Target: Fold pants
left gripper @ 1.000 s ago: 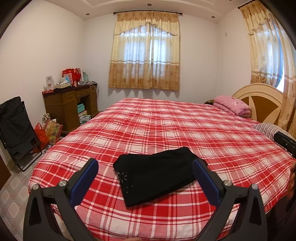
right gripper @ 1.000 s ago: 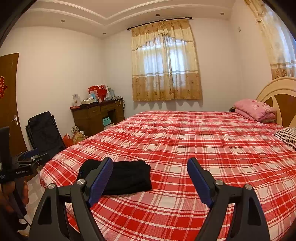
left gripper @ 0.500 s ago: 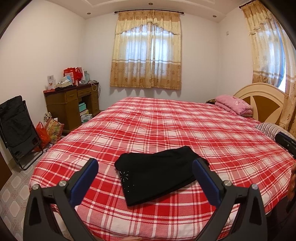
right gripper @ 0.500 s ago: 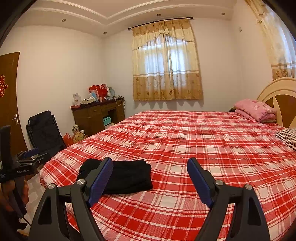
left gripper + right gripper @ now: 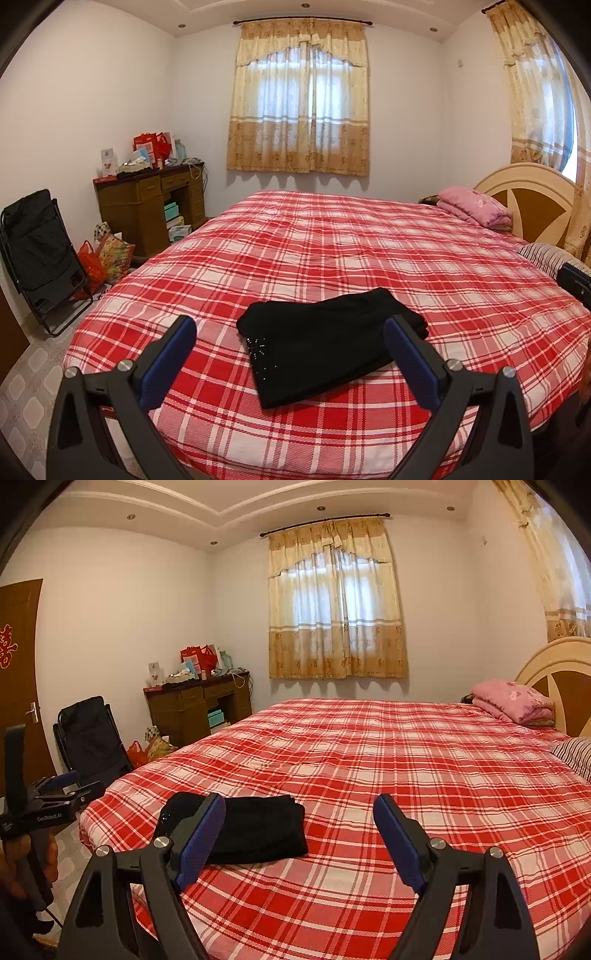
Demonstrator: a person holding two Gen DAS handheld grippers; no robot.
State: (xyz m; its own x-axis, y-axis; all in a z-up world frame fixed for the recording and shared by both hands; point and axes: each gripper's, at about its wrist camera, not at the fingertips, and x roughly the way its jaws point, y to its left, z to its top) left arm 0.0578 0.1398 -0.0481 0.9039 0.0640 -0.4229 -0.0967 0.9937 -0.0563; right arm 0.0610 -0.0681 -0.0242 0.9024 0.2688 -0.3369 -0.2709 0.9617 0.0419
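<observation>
Black pants [image 5: 325, 339] lie folded into a compact stack near the front edge of the bed with the red plaid cover [image 5: 332, 243]. Small sparkly studs show on their left part. My left gripper [image 5: 290, 332] is open and empty, held back from the bed with the pants between its fingers in view. In the right wrist view the pants [image 5: 258, 827] lie left of centre, partly behind the left finger. My right gripper [image 5: 299, 812] is open and empty above the bed's front edge. The left gripper's body [image 5: 44, 808] shows at the far left of that view.
A folded pink quilt [image 5: 476, 206] and a striped pillow [image 5: 546, 254] lie by the headboard at the right. A wooden desk [image 5: 147, 210] with clutter, bags and a black folding chair [image 5: 37, 251] stand at the left. A door [image 5: 18, 686] is at the far left.
Both views have shifted very slightly. The pants lie in the same place and both grippers stay open.
</observation>
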